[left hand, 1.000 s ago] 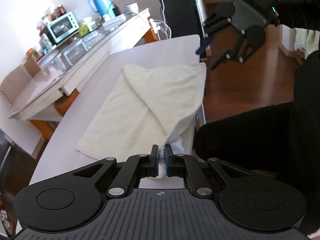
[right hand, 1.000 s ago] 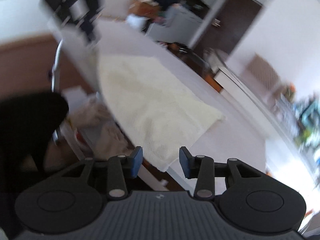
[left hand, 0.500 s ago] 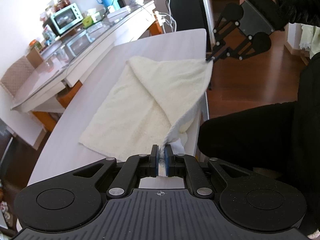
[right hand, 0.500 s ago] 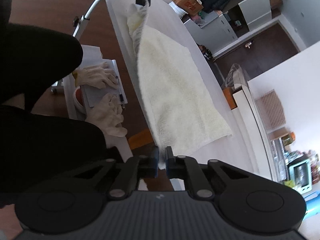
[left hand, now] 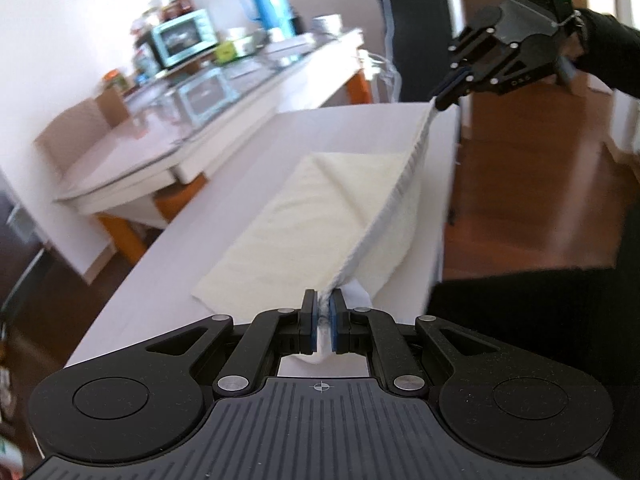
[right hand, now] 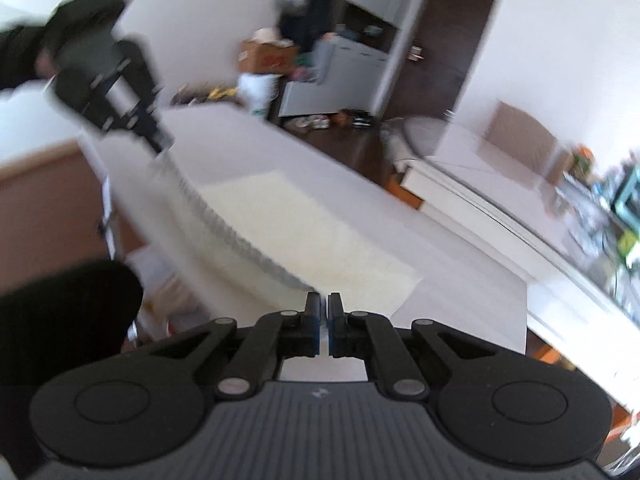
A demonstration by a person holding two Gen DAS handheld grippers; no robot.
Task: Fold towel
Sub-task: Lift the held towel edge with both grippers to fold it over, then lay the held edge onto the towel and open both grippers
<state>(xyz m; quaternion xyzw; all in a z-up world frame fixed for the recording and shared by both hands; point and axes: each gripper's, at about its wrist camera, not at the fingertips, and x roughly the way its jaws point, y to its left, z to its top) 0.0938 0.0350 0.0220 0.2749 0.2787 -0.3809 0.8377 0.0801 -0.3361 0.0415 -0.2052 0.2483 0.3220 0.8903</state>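
Note:
A cream towel (left hand: 304, 224) lies along the white table (left hand: 168, 264), its near long edge lifted and stretched taut between both grippers. My left gripper (left hand: 324, 322) is shut on one corner of that edge. In the left wrist view my right gripper (left hand: 442, 100) pinches the far corner, raised above the table's end. From the right wrist view, which is blurred, the right gripper (right hand: 324, 318) is shut with the towel (right hand: 304, 236) edge running from its tips up to the left gripper (right hand: 160, 140) at the far corner.
A second long table (left hand: 224, 120) with a blue toaster oven (left hand: 184, 38), a blue jug (left hand: 266, 0) and glass boxes stands beyond the white one. Wooden floor (left hand: 532, 200) lies on the right. A person's dark-clothed leg (left hand: 540, 320) is close to the table edge.
The right gripper closed on the towel's far corner and rose with it. The left gripper lifted a little. The towel's near edge now hangs taut in the air between them.

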